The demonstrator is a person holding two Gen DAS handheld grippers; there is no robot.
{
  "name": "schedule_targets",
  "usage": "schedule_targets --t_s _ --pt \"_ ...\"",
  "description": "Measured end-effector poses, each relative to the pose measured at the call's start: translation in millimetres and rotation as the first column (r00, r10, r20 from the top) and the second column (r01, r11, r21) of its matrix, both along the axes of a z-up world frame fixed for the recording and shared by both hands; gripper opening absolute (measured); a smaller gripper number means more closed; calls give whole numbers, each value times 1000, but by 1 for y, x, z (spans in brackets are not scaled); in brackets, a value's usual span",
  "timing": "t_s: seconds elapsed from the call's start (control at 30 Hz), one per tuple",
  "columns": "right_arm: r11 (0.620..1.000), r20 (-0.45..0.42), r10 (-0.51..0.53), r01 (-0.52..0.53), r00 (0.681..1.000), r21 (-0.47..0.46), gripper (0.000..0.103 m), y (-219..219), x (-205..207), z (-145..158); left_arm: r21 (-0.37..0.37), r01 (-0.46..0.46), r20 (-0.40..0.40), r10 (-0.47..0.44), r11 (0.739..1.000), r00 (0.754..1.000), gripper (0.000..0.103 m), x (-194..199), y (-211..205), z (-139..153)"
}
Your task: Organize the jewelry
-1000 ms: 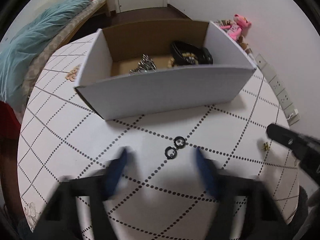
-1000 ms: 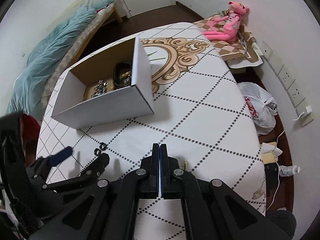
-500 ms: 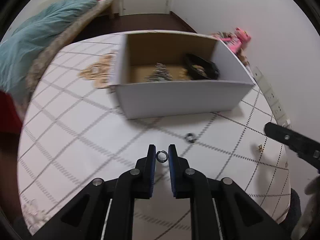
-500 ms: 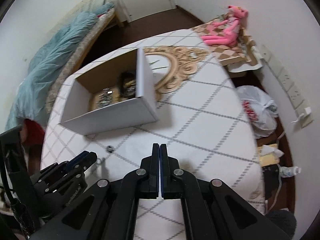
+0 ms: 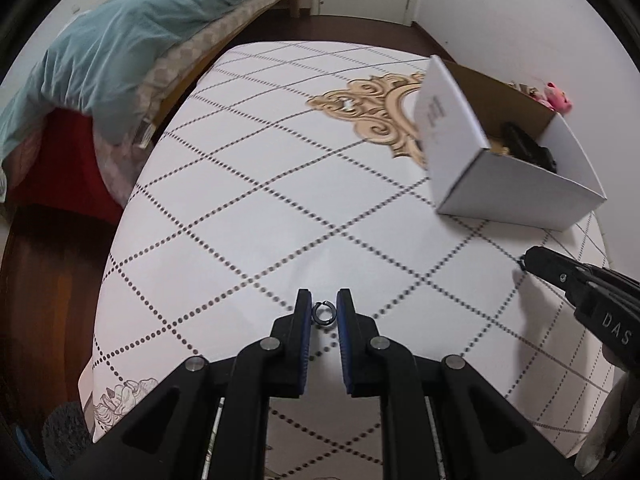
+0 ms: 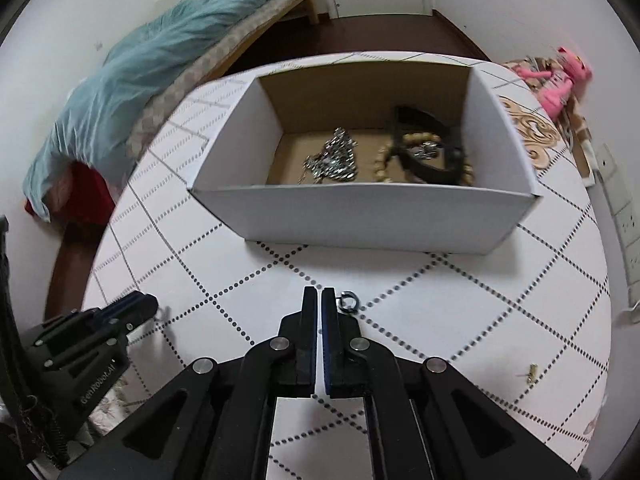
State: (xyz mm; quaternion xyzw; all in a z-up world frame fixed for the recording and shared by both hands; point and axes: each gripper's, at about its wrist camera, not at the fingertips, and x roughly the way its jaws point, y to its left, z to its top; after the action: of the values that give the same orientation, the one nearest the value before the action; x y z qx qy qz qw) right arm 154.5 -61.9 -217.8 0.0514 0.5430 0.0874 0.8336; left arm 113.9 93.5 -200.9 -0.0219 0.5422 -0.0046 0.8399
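Your left gripper (image 5: 324, 314) pinches a small black ring (image 5: 322, 313) between narrow jaws; carry it over the white box (image 6: 372, 216), while your right gripper (image 6: 322, 308), jaws closed empty, sits beside the second ring (image 6: 347, 300).

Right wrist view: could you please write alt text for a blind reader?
The right tongs, shut and empty, hover over a white patterned table, beside a small black ring. Behind stands an open white box holding silver chain and beads; the left tongs show at lower left.

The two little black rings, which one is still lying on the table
The black ring beside the shut right gripper, in front of the white box. The other ring is pinched between the left gripper fingers.
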Motion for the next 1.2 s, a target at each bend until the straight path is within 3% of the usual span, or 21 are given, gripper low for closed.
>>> schedule_targets --t_s 0.07,0.17,0.43,0.5,0.53,0.57,0.7,0.9,0.97,1.1,1.2 --pt "1000 -9 3 -3 1000 -25 28 5 2 -5 -3 -6 -5 6 1000 1000 10 0 3 -2" --pt "998 -13 -3 2 1000 -55 35 5 4 -10 -5 -12 -8 12 1000 1000 10 0 2 -2" --pt "993 7 -6 7 1000 -115 35 8 1 -17 -16 -9 -13 9 1000 1000 10 1 -1 -1" --pt "992 16 -11 13 1000 -128 30 7 0 -16 -20 -7 -14 7 1000 1000 10 3 0 -1" --pt "991 19 -15 17 1000 -129 18 6 0 -16 -21 -6 -13 6 1000 1000 10 3 -1 -1" --pt "992 20 -20 22 1000 -122 13 3 -1 -16 -21 -5 -12 5 1000 1000 10 3 -1 0" --pt "995 36 -32 36 999 -97 12 -4 -4 -13 -30 0 -5 0 1000 1000 10 4 -5 5" --pt "996 115 -89 87 989 26 12 -38 -22 35 -85 52 43 -48 995 998 10 5 -25 37" --pt "992 137 -109 100 985 73 12 -51 -23 56 -144 78 72 -68 987 995 10 12 -37 60" --pt "979 144 -138 113 980 170 12 -81 6 91 -252 129 111 -104 959 988 10 43 -60 95" --pt "972 119 -137 110 983 208 12 -94 40 97 -286 168 106 -143 943 984 10 74 -77 106"
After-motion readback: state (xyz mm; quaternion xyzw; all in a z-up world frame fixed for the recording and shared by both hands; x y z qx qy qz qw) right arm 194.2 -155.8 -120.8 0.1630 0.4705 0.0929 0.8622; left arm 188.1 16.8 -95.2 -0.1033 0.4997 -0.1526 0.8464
